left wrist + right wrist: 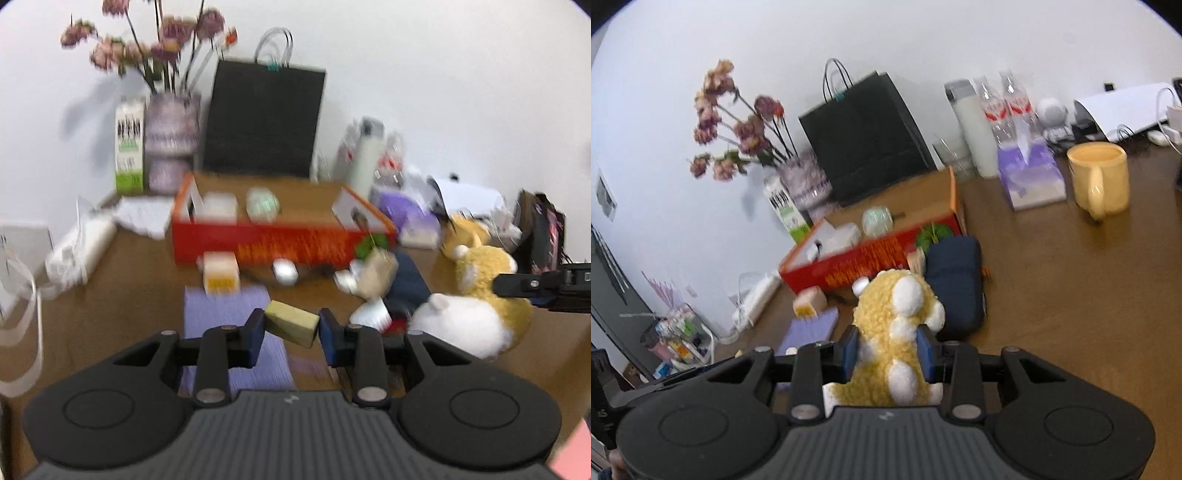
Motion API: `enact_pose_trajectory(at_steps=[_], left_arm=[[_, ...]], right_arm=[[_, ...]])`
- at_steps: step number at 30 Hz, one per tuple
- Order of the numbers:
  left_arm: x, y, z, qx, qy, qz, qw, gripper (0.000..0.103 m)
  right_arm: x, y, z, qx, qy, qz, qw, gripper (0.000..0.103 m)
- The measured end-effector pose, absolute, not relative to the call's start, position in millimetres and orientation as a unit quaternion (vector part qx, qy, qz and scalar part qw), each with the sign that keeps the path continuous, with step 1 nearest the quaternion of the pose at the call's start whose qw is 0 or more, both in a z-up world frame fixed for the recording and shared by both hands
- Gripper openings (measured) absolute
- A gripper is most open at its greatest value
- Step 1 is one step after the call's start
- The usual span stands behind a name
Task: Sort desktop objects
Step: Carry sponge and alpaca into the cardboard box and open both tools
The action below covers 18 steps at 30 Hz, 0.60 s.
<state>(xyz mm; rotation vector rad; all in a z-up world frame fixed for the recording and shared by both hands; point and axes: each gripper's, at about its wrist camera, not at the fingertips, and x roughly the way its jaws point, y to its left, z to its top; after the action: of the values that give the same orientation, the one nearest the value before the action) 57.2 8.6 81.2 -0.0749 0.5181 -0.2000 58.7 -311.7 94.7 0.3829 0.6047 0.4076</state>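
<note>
Above the desk (1071, 295), left tool (291, 326) clamping tilted block (292, 324), right tool (888, 350) gripping plush dog (897, 332).

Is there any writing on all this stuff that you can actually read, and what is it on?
None of the writing here can be read.
Green and white carton: dark print, too blurred.
Red box: yellow lettering along the front, smeared by motion.
Water bottles: red and white labels, too small.
Left gripper and right gripper: a small pale mark on each body, not legible.
</note>
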Motion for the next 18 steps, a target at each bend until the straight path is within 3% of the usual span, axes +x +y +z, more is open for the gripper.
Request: enact_pose_trajectory(at_steps=[4,8,13,18], left_arm=[[118.6,11.1,104.4,-0.002,0.231,-0.072,0.97,0.032],[198.8,9.3,119.4,0.003,0.259,-0.07,0.963,0.032],[298.1,7.5,114.8,0.009,0.346,-0.062,0.936,0.032],[368.6,10.3,77.0,0.017,0.461,-0.043,0.886,0.032]], right_arm=[[120.4,-303.8,129.0,0.161,0.264,0.182,0.933,0.032],[204.1,-286.7,150.5,0.153,0.27,0.193,0.931,0.032],[312.4,-255.7,144.2,0.122,0.326,0.174,0.921,0.032],[374.8,-230.8,98.1,0.08,0.418,0.119,0.897,0.032]])
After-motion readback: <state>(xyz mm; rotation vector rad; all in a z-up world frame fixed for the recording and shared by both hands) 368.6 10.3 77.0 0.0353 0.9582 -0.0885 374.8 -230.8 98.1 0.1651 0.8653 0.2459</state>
